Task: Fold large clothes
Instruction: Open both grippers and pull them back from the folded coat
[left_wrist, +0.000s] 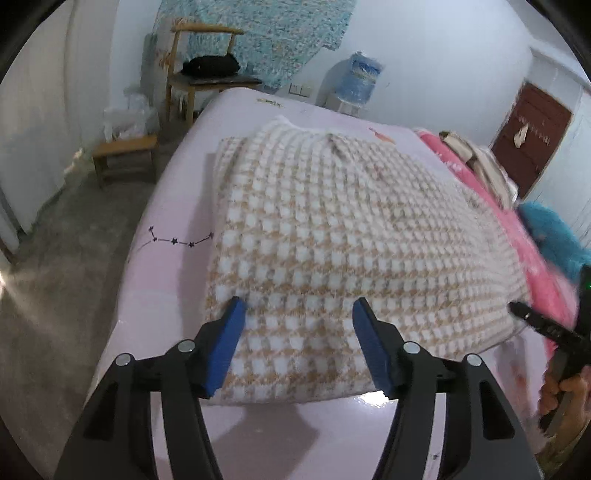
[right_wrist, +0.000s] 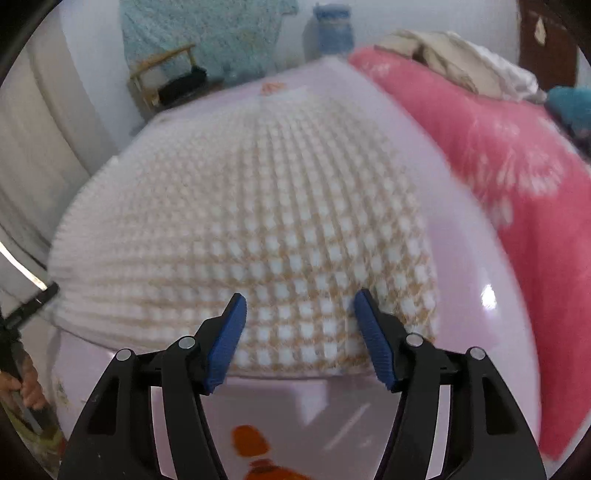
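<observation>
A white and tan checked knit garment (left_wrist: 332, 221) lies folded flat on the pale pink bed sheet (left_wrist: 177, 206). My left gripper (left_wrist: 299, 302) hovers over the garment's near left corner, its blue pads wide apart with only the knit below them. My right gripper (right_wrist: 301, 295) stands open the same way over the near right part of the garment (right_wrist: 258, 206). Neither gripper's pads press on the cloth. The black frame of the right gripper (left_wrist: 546, 326) shows at the right edge of the left wrist view, held by a hand (left_wrist: 561, 387).
A pink flowered blanket (right_wrist: 498, 155) with beige clothes (right_wrist: 443, 55) and a blue fuzzy item (left_wrist: 554, 240) lies to the right. A wooden chair (left_wrist: 195, 74), a stool (left_wrist: 123, 155) and bare floor (left_wrist: 66, 277) are to the left. A water jug (left_wrist: 360, 79) and a door (left_wrist: 532, 140) stand behind.
</observation>
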